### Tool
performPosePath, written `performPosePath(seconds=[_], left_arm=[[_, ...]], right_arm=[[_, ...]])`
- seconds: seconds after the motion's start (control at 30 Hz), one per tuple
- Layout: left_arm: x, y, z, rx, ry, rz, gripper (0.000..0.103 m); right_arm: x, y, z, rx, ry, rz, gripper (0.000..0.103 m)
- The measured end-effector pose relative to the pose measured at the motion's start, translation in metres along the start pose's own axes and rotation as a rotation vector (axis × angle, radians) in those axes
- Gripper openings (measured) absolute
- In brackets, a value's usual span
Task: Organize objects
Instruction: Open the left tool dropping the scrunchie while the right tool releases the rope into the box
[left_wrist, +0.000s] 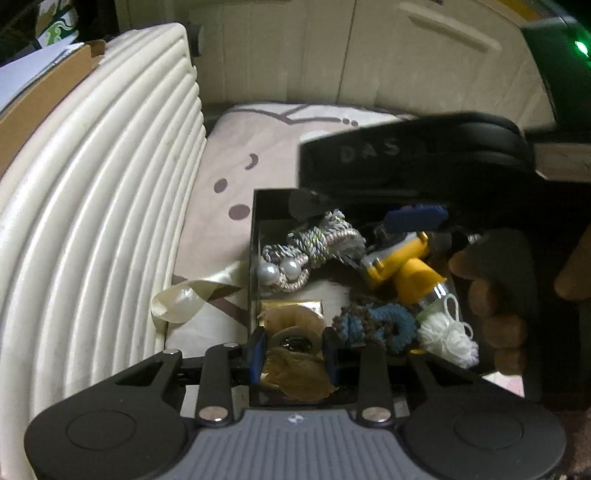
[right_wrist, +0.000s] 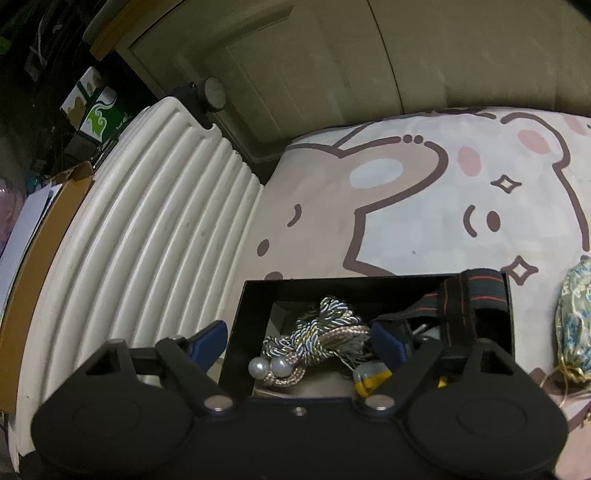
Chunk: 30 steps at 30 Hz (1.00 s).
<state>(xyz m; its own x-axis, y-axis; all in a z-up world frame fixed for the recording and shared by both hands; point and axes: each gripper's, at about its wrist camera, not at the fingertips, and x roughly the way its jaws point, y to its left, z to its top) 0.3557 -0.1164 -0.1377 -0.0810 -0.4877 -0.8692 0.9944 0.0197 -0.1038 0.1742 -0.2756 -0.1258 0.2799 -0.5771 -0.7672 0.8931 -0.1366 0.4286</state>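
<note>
A black open box (left_wrist: 255, 236) is sitting on a bed covered by a cartoon bear sheet (right_wrist: 424, 206), just right of a white ribbed suitcase (left_wrist: 110, 206). Inside the box, a braided cord with two pearls (left_wrist: 314, 247) is lying at the far left, its long axis running from the near left toward the far right. Right of it a yellow and clear item (left_wrist: 402, 266) is lying tilted, with a blue knitted hair tie (left_wrist: 380, 325) and a tuft of white yarn (left_wrist: 450, 332) nearer. At the near left of the box, crinkled gold and amber wrapping (left_wrist: 291, 325) is resting around a small dark shiny piece.

The left hand-held gripper (left_wrist: 293, 354) is sitting with its jaws drawn nearly together, its blue pads pressing on that gold wrapping from both sides. The right hand-held gripper (right_wrist: 299, 341) is hanging over the box with jaws standing wide and gripping nothing, one blue finger outside the left wall, the other inside among the contents. A dark striped elastic band (right_wrist: 465, 295) is draping over the far right rim. A patterned cloth pouch (right_wrist: 572, 317) is lying on the bed to the right, apart from the box. A pale ribbon (left_wrist: 184, 299) is lying on the sheet just left of the box
</note>
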Motion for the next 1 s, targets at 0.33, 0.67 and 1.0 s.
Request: performPosePath(seconds=[0.33,0.67,1.0], left_arm=[[0.010,-0.004,0.023,-0.117,-0.118,-0.067,0.034],[0.032,-0.035,0.028,-0.043,-0.084,-0.051,0.053],[0.026,-0.026,0.029,-0.073,-0.065,-0.010,0.052]], right_arm=[[-0.025,-0.014,0.003,0.033,-0.034,0.016,0.083],[-0.040,-0.033,0.006,0.065,-0.048,0.008,0.083],[-0.041,-0.035,0.004,0.058,-0.039,0.003,0.082]])
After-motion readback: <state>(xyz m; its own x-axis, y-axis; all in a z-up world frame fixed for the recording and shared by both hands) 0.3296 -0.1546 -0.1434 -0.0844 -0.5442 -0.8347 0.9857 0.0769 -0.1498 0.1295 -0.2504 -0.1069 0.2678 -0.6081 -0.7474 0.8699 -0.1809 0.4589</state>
